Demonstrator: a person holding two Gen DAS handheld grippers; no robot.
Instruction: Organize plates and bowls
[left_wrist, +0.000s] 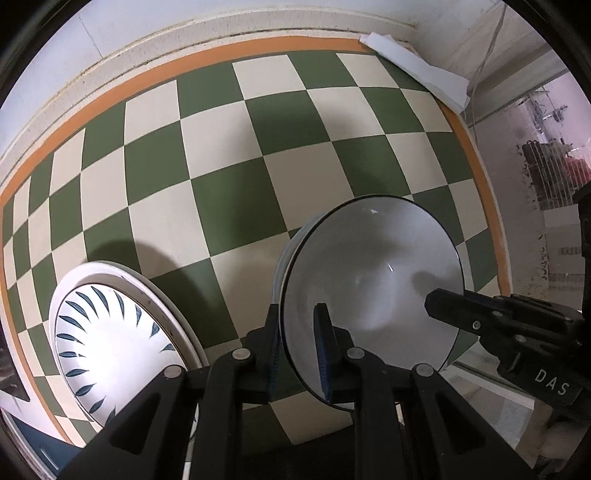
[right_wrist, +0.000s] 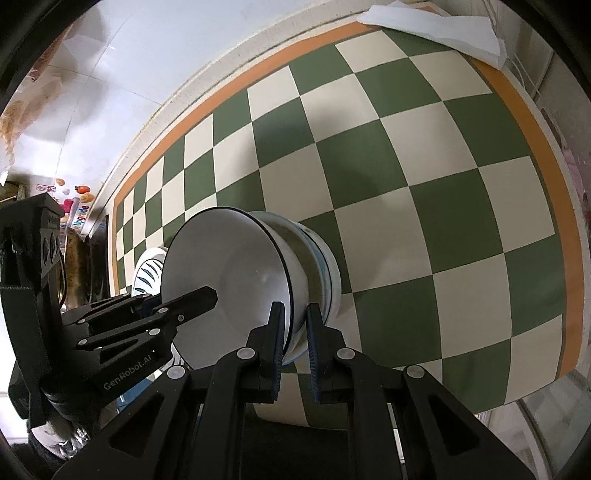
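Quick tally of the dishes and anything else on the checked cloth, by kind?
Bowls: 2, a black-rimmed bowl nested in a blue-striped bowl, both grippers on the rims.
Plates: 1, the leaf-pattern plate.
Folded white paper: 1.
Total: 4.

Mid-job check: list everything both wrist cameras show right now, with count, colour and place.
Bowls: apparently two nested, white, dark-rimmed, on the cloth, rims gripped from both sides.
Patterned plate: one, white with blue leaf marks, left of the bowls.
Checkered cloth: one, green and cream, orange border, covering the table.
Folded paper: one, white, far right corner.
Left gripper: black, shut on the bowl rim.
Right gripper: black, shut on the opposite rim.
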